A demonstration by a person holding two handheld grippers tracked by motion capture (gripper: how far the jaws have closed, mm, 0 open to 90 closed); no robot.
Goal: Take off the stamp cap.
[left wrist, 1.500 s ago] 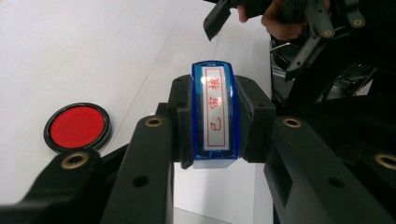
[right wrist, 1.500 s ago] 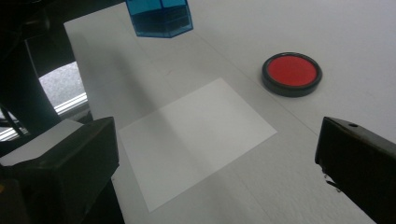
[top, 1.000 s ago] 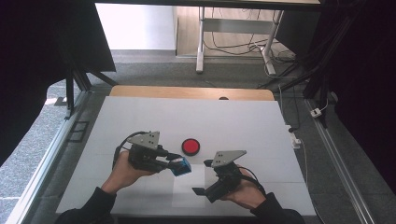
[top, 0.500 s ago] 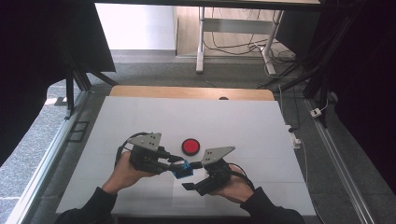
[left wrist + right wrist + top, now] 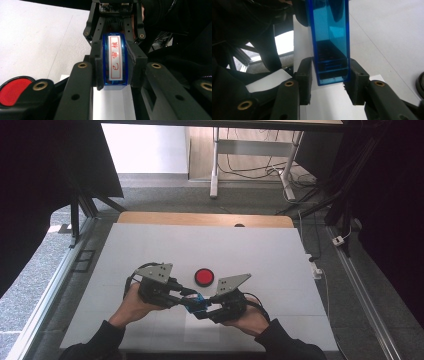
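Blue stamp (image 5: 115,61): a see-through blue plastic block with a white face bearing red characters; it is held above the near middle of the desk (image 5: 150,245), between the two grippers, over a white sheet of paper (image 5: 329,102).

Left gripper (image 5: 187,296): its jaws are closed tight on the stamp, one pad on each long side, with the printed face turned toward its own camera.

Left hand (image 5: 131,306): it comes in from the bottom left of the high view, wrapped around the gripper body, forearm angled toward the middle of the desk, with the jaws pointing right and slightly toward the person.

Right gripper (image 5: 329,80): its jaws have just been closing, with the stamp's other end between them; in the right gripper view the left pad (image 5: 305,75) sits against the blue wall and the right pad sits at the other wall, gripping it.

Right hand (image 5: 247,319): it comes in from the bottom right, holding the gripper from beneath, with the jaws pointing left toward the left gripper, so the two tools meet nose to nose.

Red button (image 5: 204,276): a round red disc with a dark rim, lying on the desk just beyond the two grippers, apart from both.

Sleeves: dark, at the bottom edge of the high view.
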